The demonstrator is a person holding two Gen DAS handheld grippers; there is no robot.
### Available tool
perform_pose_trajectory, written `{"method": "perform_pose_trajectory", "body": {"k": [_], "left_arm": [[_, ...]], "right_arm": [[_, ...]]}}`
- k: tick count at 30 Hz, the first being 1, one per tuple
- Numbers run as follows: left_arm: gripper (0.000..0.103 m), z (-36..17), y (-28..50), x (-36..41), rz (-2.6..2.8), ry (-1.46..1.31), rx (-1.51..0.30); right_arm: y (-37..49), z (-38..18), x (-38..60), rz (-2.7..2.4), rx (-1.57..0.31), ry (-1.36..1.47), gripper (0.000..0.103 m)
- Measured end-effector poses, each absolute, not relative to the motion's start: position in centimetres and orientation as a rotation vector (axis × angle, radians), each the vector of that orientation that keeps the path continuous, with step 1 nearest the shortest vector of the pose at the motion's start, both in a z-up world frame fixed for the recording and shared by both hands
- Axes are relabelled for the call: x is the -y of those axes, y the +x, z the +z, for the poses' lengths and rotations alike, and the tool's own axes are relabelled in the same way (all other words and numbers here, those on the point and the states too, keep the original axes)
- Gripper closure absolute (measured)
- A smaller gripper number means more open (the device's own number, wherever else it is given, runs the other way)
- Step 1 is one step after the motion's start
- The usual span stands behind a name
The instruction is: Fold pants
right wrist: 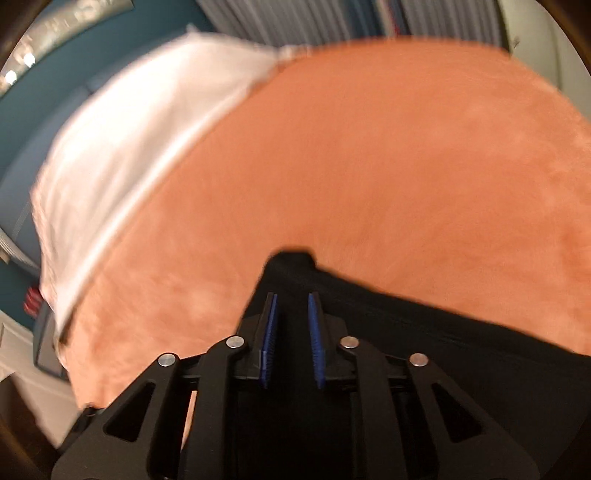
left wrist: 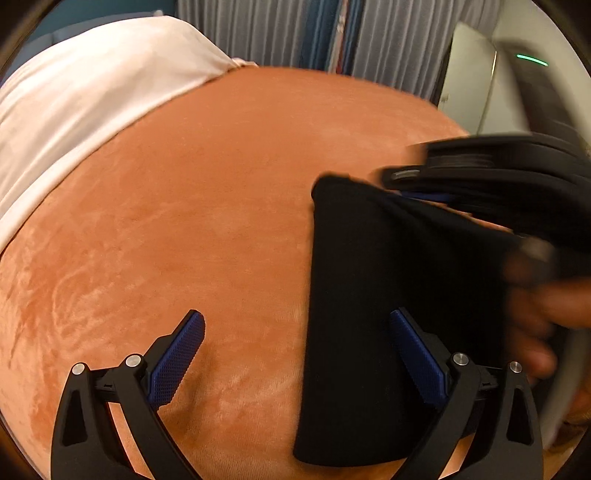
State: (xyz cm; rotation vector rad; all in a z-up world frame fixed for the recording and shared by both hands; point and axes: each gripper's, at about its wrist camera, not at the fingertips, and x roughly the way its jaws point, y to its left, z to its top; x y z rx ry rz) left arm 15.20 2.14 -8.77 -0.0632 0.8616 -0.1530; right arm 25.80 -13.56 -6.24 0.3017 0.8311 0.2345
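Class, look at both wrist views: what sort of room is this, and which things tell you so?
Probably a bedroom: the black pants are handled on a bed with an orange velvety cover, a pale pillow lies at its far side, and curtains hang behind.

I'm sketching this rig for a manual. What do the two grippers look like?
The left gripper and right gripper match: matte black linkage arms with triangular cutouts, round silver pivot pins, and two fingers faced with blue textured pads. No cables or markings show.
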Motion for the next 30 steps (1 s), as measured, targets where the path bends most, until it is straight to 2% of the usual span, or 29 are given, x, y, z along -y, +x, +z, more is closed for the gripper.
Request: {"method": "perform_pose_trajectory", "body": {"k": [3, 7, 9, 10, 12, 15, 18, 22, 24, 26, 30], "left_arm": [[0.005, -7.6, 14.1, -2.5, -0.192, -0.121, -0.779], [0.005, -7.7, 13.7, -1.2, -0.295, -0.164, -0.79], [0.005, -8.7, 14.0, 0.7, -0.276, -0.072, -0.832], [0.005, -9.1, 14.0, 1.3, -0.262, -0.035, -0.844], [0.005, -10.5, 14.2, 2.7, -0.231, 0.057, -0.882], [0.005, -10.6, 14.3, 2.7, -0.212, 0.056, -0.866], [0.005, -10.7, 14.7, 2.3, -0.214, 0.045, -0.873], [0.005, -10.7, 14.4, 2.1, -0.211, 0.055, -0.864], [0.005, -10.7, 14.3, 2.4, -0.202, 0.071, -0.853], [0.005, -10.6, 13.8, 2.5, -0.193, 0.093, -0.838], [0.005, -10.0, 13.8, 2.7, -0.188, 0.102, -0.826]], "right_arm": [[20.0, -4.1, 19.2, 0.193, -0.771, 0.354, 0.086], [16.4, -6.8, 26.4, 0.058, -0.822, 0.435, 0.086], [16.2, -9.5, 30.0, -0.033, -0.871, 0.451, 0.091], [15.9, -10.6, 31.9, -0.083, -0.863, 0.482, 0.102], [14.2, -10.5, 34.5, -0.088, -0.791, 0.658, 0.103], [11.6, -7.9, 33.2, -0.032, -0.702, 0.626, 0.101], [9.3, -7.0, 31.2, 0.044, -0.704, 0.548, 0.101], [7.5, -10.9, 30.7, -0.1, -0.818, 0.336, 0.103], [6.3, -11.6, 32.3, -0.246, -0.854, 0.353, 0.097], [3.7, -10.3, 33.1, -0.132, -0.76, 0.499, 0.097], [1.0, -7.9, 31.2, -0.083, -0.685, 0.445, 0.096]]}}
